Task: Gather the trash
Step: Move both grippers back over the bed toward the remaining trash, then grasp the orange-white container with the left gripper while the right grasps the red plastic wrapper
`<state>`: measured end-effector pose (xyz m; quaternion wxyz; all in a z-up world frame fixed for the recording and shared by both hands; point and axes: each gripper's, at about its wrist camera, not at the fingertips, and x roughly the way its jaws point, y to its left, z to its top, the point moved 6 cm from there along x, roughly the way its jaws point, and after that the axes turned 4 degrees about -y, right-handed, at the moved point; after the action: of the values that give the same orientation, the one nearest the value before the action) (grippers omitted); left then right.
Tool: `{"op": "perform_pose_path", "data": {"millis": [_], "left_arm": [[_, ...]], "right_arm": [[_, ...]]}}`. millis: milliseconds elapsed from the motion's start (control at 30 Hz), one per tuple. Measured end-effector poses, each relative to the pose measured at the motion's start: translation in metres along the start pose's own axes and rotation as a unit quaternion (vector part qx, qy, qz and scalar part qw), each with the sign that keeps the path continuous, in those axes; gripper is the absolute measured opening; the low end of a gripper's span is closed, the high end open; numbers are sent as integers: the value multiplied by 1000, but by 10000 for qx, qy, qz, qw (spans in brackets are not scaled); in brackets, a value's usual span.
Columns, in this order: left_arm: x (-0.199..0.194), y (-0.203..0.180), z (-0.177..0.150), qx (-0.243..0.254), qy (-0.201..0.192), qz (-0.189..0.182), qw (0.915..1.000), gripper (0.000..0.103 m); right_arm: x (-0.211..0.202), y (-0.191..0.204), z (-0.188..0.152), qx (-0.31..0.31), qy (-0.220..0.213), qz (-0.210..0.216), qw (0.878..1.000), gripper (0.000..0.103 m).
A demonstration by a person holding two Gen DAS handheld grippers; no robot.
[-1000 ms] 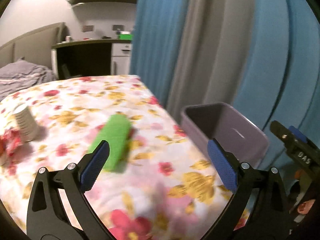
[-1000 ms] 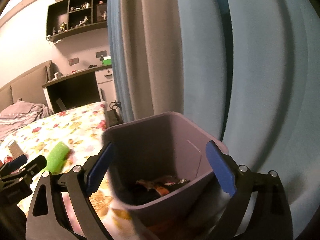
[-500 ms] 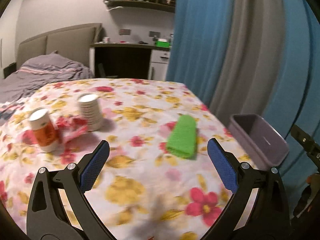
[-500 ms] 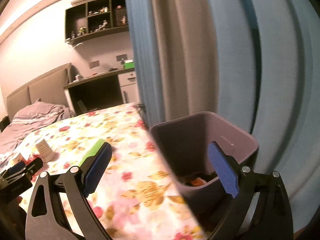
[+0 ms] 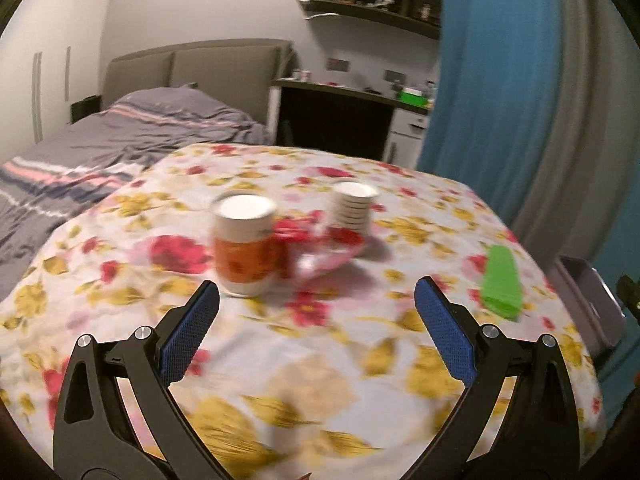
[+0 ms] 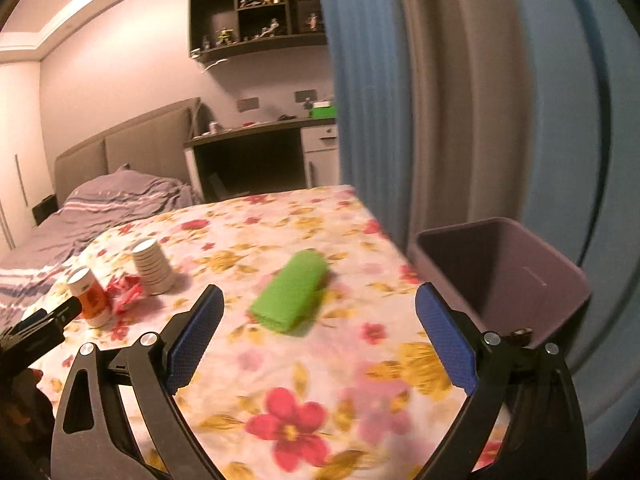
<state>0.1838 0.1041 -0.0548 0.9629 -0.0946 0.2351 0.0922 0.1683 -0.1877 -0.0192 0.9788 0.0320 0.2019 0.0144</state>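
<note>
- While the left gripper (image 5: pixel 316 316) hangs above the floral tablecloth (image 5: pixel 304 364) with its two blue-padded fingers spread wide and nothing between them, the right gripper (image 6: pixel 318 334) is equally released and empty over the same cloth.
- Four pieces of trash lie on the cloth: one orange-labelled can (image 5: pixel 246 250) with a white lid, one white ribbed paper cup (image 5: pixel 352 208), one crumpled red-and-white wrapper (image 5: pixel 316 246), and one green packet (image 5: pixel 500 282).
- The can stands upright just beyond the left gripper's left finger; the wrapper lies between the can and the cup, touching or nearly touching both.
- The green packet lies flat, well apart from that cluster, towards the table's right side and straight ahead of the right gripper.
- One grey trash bin (image 6: pixel 532 280) stands past the table's right edge, against the blue curtain (image 6: pixel 500 92).
</note>
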Motion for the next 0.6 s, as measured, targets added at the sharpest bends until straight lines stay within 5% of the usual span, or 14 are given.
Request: {"op": "perform_pose_path", "data": {"millis": [267, 600], "left_arm": [[26, 47, 7, -114, 80, 267, 9995, 96], [66, 54, 15, -23, 261, 285, 9992, 96]], "right_arm": [[16, 52, -7, -214, 143, 344, 9991, 93], [41, 105, -12, -485, 364, 770, 9952, 93]]}}
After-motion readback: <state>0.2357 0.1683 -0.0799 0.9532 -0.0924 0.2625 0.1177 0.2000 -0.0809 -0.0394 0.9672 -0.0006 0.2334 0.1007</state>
